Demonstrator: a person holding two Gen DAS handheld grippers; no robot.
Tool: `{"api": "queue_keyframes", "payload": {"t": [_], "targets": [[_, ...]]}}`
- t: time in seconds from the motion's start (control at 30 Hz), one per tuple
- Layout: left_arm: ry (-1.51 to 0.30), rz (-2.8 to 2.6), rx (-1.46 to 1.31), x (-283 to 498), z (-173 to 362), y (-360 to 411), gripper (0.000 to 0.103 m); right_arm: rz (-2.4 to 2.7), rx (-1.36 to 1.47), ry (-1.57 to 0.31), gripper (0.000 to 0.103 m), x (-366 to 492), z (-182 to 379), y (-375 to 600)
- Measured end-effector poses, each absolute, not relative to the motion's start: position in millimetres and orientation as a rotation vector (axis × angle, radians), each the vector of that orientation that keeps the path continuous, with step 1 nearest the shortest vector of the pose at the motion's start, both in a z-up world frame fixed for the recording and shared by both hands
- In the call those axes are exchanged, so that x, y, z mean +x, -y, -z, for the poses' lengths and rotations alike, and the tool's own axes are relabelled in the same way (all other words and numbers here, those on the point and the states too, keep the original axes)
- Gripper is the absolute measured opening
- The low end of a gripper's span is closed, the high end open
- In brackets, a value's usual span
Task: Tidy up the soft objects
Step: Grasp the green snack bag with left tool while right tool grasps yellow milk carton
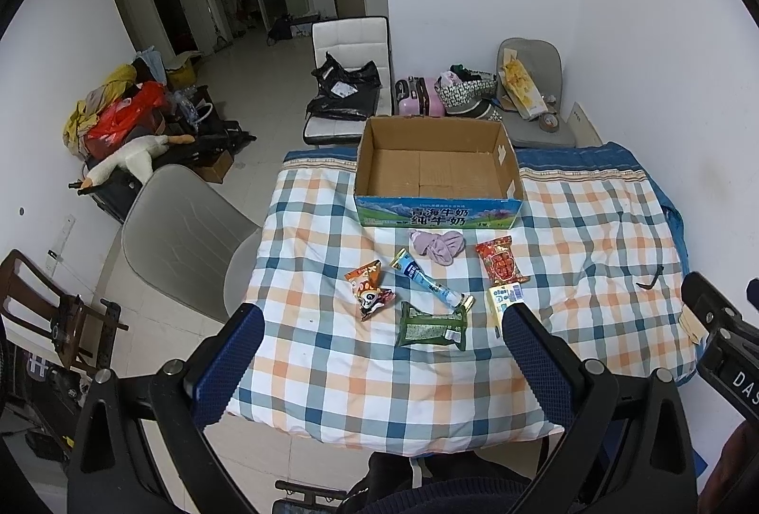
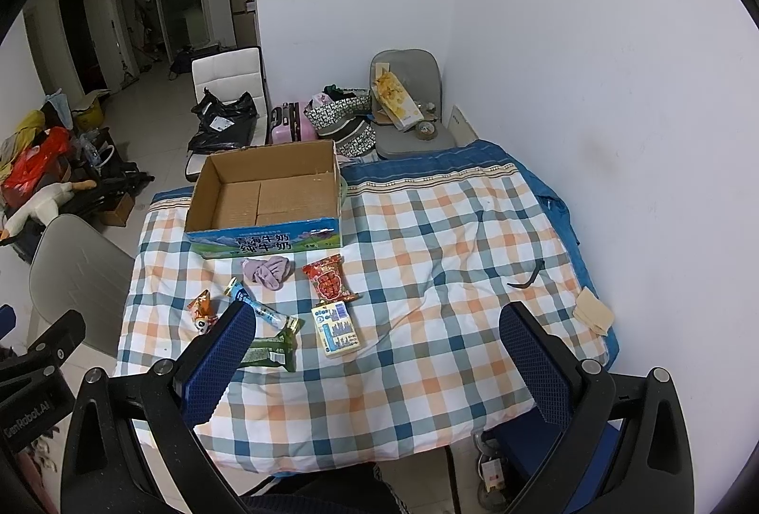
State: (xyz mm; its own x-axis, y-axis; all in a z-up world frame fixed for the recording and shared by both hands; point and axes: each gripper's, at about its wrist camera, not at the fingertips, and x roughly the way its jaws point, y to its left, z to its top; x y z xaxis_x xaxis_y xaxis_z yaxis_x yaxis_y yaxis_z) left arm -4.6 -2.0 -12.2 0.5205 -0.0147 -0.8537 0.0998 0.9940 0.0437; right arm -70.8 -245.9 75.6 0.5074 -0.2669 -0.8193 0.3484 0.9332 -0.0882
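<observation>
Soft objects lie in a loose cluster on the checked tabletop (image 1: 332, 371), just ahead of the left gripper (image 1: 382, 326), whose blue fingers are spread wide with nothing between them. The right gripper (image 2: 377, 326) is likewise spread and empty above the cloth. Nearest the left gripper sits a green packet (image 1: 431, 326), with a yellow pack (image 1: 504, 300) beside it. Farther out lie an orange snack bag (image 1: 370, 288), a blue tube (image 1: 431, 286), a red packet (image 1: 502, 262) and a lilac cloth (image 1: 436, 246). Beyond them stands an open cardboard box (image 1: 439, 215).
</observation>
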Motion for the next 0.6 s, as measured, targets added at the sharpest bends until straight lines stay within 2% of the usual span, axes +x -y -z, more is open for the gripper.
{"api": "queue_keyframes", "payload": {"t": [0.17, 0.3, 0.47, 0.6], "targets": [[-1.094, 0.049, 0.051, 39, 49, -9, 0.103, 0.328, 0.146, -1.028, 0.103, -57, -57, 259], [-1.223, 0.033, 0.019, 77, 109, -8, 0.103, 0.266, 0.224, -1.124, 0.103, -20, -15, 275], [-1.506, 0.048, -0.220, 115, 213, -17, 0.103, 0.210, 0.276, -1.294, 0.103, 37, 87, 292], [-1.660, 0.034, -0.428, 129, 282, -17, 0.091, 0.163, 0.285, -1.441, 0.103, 73, 177, 302]]}}
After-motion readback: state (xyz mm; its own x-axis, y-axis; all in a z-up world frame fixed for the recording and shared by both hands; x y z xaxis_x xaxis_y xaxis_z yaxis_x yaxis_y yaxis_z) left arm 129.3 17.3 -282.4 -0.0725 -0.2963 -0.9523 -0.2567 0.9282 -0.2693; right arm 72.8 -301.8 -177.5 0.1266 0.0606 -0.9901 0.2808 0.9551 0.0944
